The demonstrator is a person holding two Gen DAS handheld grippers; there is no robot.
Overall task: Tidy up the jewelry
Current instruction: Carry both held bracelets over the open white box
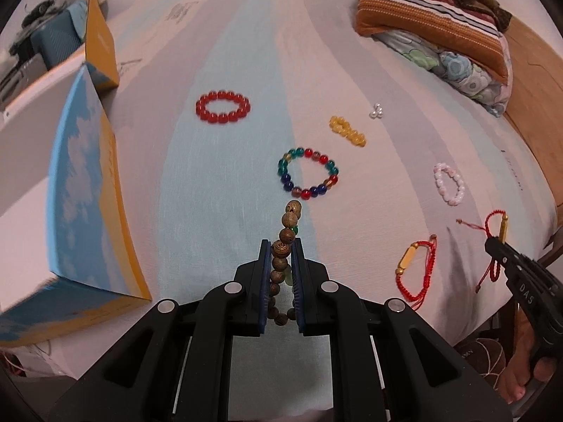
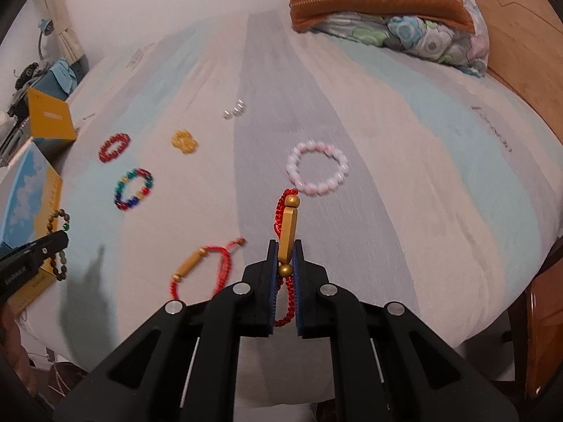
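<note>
My left gripper (image 1: 281, 246) is shut on a brown wooden bead bracelet (image 1: 285, 239) and holds it above the striped bed sheet (image 1: 218, 183). My right gripper (image 2: 285, 246) is shut on a red cord bracelet with a gold tube (image 2: 288, 225); it also shows in the left wrist view (image 1: 501, 227). On the sheet lie a red bead bracelet (image 1: 223, 106), a multicolour bead bracelet (image 1: 309, 173), a yellow bead bracelet (image 1: 347, 130), a pink bead bracelet (image 2: 317, 168), small pearls (image 2: 234, 109) and a second red cord bracelet (image 2: 202, 267).
An open blue and yellow box (image 1: 88, 190) stands at the left edge of the bed. Folded blankets and a floral pillow (image 1: 432, 24) lie at the far right. A wooden bed frame (image 2: 520, 35) runs along the right side.
</note>
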